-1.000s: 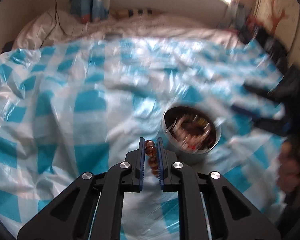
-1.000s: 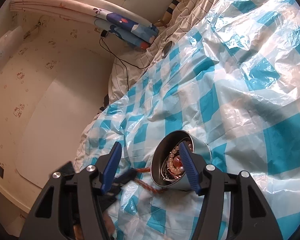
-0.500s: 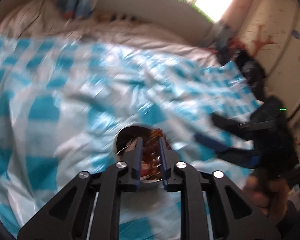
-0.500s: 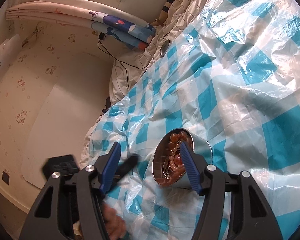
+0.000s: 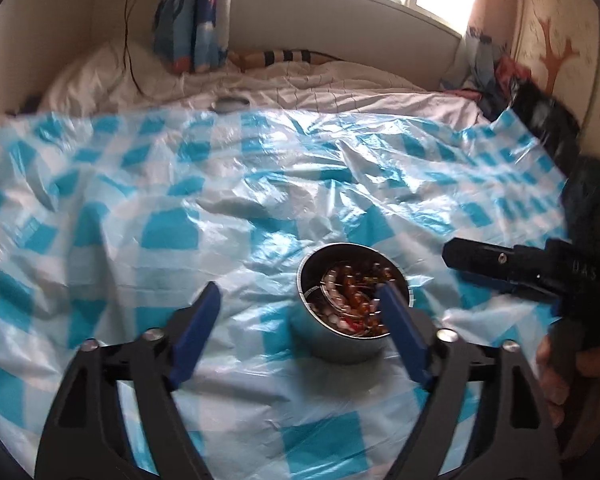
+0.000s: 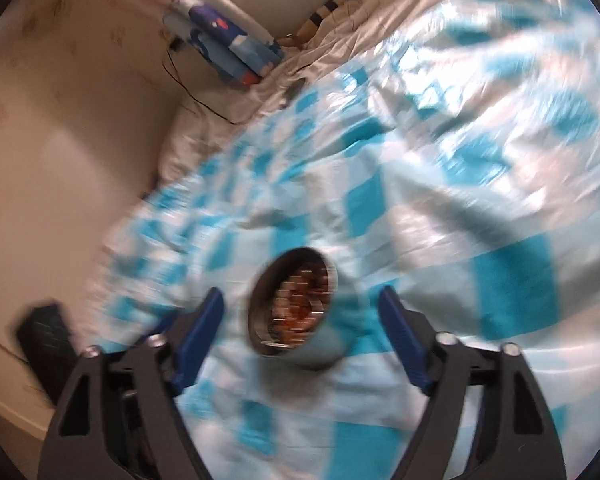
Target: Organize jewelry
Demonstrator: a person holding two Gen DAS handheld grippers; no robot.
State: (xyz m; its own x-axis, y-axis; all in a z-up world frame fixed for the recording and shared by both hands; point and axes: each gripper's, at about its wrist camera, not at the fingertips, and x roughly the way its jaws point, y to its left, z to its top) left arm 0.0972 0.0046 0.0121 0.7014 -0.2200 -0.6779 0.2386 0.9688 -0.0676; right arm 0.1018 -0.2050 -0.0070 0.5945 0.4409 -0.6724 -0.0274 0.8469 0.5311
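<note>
A round metal tin (image 5: 350, 304) stands on the blue-and-white checked plastic sheet (image 5: 172, 240). It holds amber beads (image 5: 356, 300), pale pearl beads and other jewelry. My left gripper (image 5: 300, 308) is open and empty, its jaws wide, the tin just inside the right jaw. My right gripper (image 6: 300, 312) is open and empty too, with the tin (image 6: 296, 308) between its jaws and a little ahead, blurred. The right gripper's fingers (image 5: 500, 260) show at the right of the left wrist view, apart from the tin.
The sheet covers a bed with white bedding (image 5: 300, 84) behind it. A blue patterned curtain (image 5: 196, 20) and a black cable hang at the back wall. A small round lid (image 5: 230, 102) lies on the bedding. Dark clothes (image 5: 540, 108) pile at the right.
My left gripper carried the amber bead string over the tin, opened and let it drop in. It then drew back. The right gripper stayed open and shifted, the tin now centred.
</note>
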